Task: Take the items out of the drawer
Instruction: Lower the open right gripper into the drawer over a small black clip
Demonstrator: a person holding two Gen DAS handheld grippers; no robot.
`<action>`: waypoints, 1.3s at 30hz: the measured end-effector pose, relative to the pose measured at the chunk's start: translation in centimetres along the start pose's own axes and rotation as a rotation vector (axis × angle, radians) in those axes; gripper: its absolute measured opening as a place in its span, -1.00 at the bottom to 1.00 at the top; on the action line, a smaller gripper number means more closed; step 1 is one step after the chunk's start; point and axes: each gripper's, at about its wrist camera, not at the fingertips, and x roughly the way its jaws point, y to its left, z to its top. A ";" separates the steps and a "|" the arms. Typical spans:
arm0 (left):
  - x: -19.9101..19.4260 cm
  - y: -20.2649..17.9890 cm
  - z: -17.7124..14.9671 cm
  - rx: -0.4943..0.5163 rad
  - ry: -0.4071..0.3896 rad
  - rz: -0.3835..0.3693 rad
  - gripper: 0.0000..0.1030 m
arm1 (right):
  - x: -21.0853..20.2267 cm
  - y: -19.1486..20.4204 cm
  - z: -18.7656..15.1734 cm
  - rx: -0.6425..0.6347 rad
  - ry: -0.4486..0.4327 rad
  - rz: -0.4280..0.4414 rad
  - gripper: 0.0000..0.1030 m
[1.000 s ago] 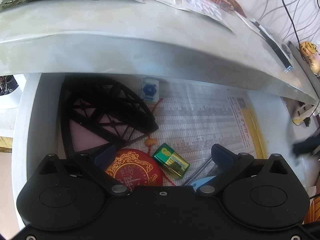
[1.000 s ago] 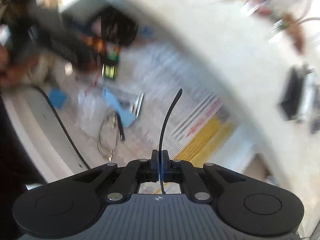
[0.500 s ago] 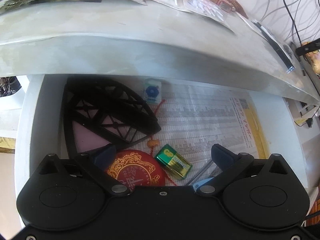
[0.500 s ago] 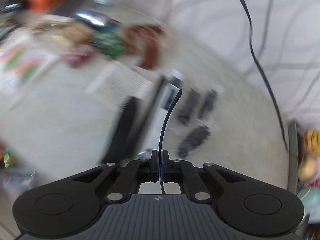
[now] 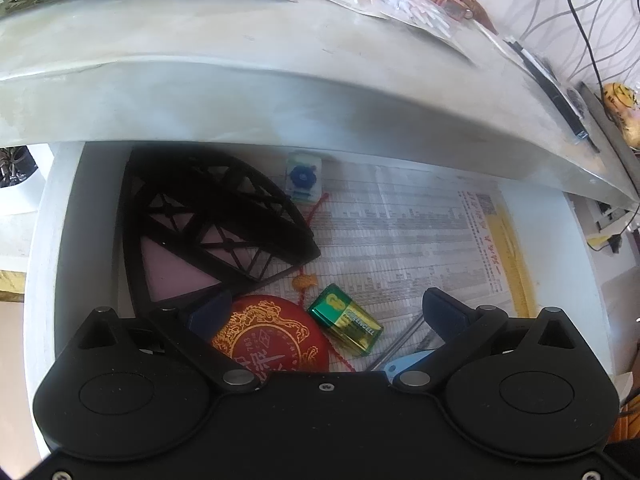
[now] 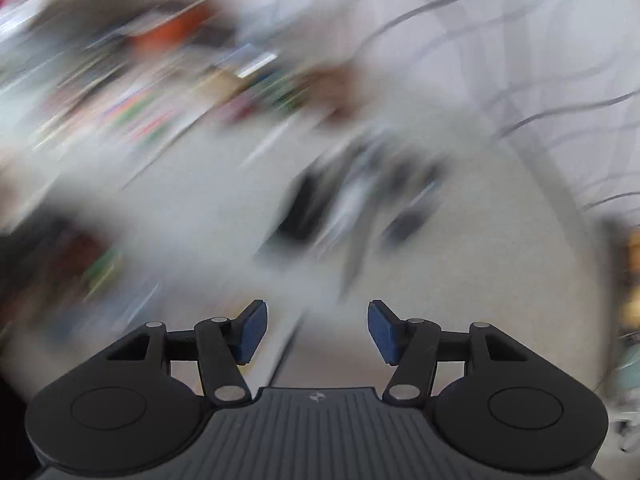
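Observation:
My left gripper (image 5: 326, 312) hangs open over the open white drawer (image 5: 52, 248). Between and just beyond its fingers lie a red round charm (image 5: 272, 340) with gold print and a green and gold 9-volt battery (image 5: 346, 320). A black folding fan (image 5: 208, 224), a small white tile with a blue flower (image 5: 304, 178) and a blue-handled tool (image 5: 408, 360) also lie in the drawer. My right gripper (image 6: 316, 330) is over the white tabletop (image 6: 200, 216) in a blurred view. Its jaws are opening and nothing is between them.
The tabletop edge (image 5: 280, 88) overhangs the back of the drawer. Packets and a hair comb pack (image 5: 412, 12) lie on top, with a black strip (image 5: 556, 92) near the right edge. A printed paper sheet (image 5: 420, 232) lines the drawer floor. Dark items (image 6: 304, 216) lie blurred on the tabletop.
The right gripper swung from the drawer up over the tabletop with a thin black strip pinched, then its jaws parted and the strip is gone from between them. The left gripper stayed put.

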 end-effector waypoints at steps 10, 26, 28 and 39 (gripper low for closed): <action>-0.5 -0.2 -0.2 0.001 -0.019 -0.001 1.00 | 1.9 1.3 -8.7 -0.057 0.201 -0.053 0.39; 0.1 -0.2 0.1 -0.007 -0.013 0.084 1.00 | 21.3 16.3 -5.6 -1.004 0.630 0.205 -0.28; 0.1 -0.2 0.0 -0.003 -0.013 0.080 1.00 | 21.9 16.8 -5.4 -1.040 0.662 0.188 -0.27; 0.1 -0.1 0.1 -0.003 -0.009 0.051 1.00 | 24.3 17.8 -4.3 -1.090 0.860 0.223 -0.27</action>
